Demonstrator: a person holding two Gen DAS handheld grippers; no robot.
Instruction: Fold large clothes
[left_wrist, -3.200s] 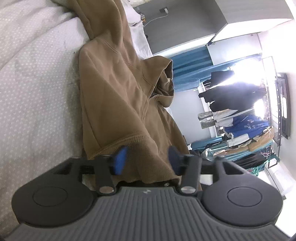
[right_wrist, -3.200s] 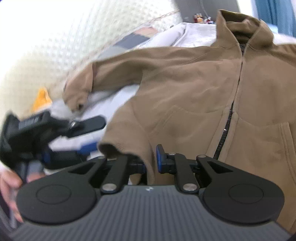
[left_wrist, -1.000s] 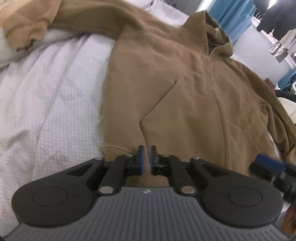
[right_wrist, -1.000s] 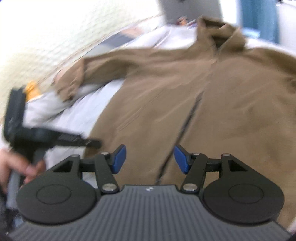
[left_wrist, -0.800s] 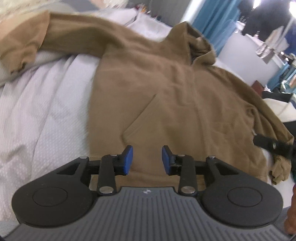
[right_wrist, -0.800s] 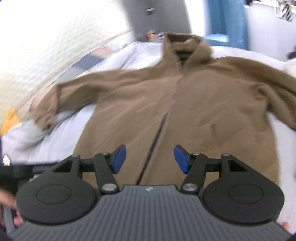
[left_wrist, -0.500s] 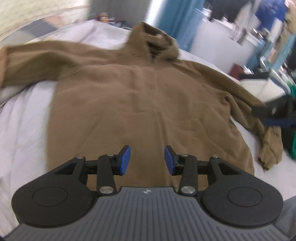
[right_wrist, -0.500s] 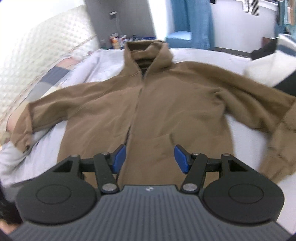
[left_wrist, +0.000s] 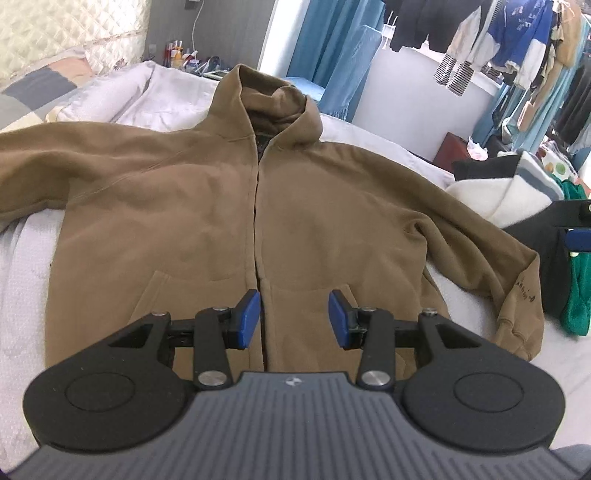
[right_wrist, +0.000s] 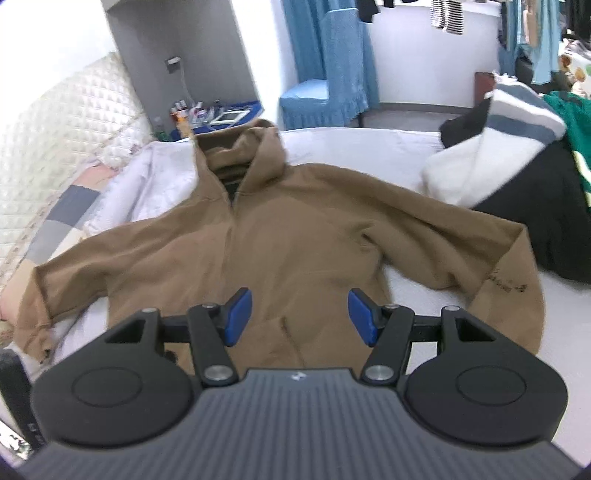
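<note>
A brown zip hoodie (left_wrist: 207, 221) lies spread face up on the white bed (left_wrist: 26, 280), hood toward the far side, both sleeves stretched out. It also shows in the right wrist view (right_wrist: 295, 243). My left gripper (left_wrist: 293, 319) is open and empty above the hem near the zipper. My right gripper (right_wrist: 300, 316) is open and empty above the hem by the right pocket. The right sleeve cuff (left_wrist: 517, 325) bends down at the bed's right side.
A pile of white, black and green clothes (right_wrist: 517, 147) lies on the right of the bed. A quilted headboard (right_wrist: 62, 140) and a patchwork pillow (right_wrist: 55, 221) are on the left. A blue covered chair (right_wrist: 325, 85) and hanging clothes (left_wrist: 498, 40) stand beyond.
Both grippers let go of the hoodie's hem and opened, then pulled back and rose. The hoodie now lies flat and spread on the bed.
</note>
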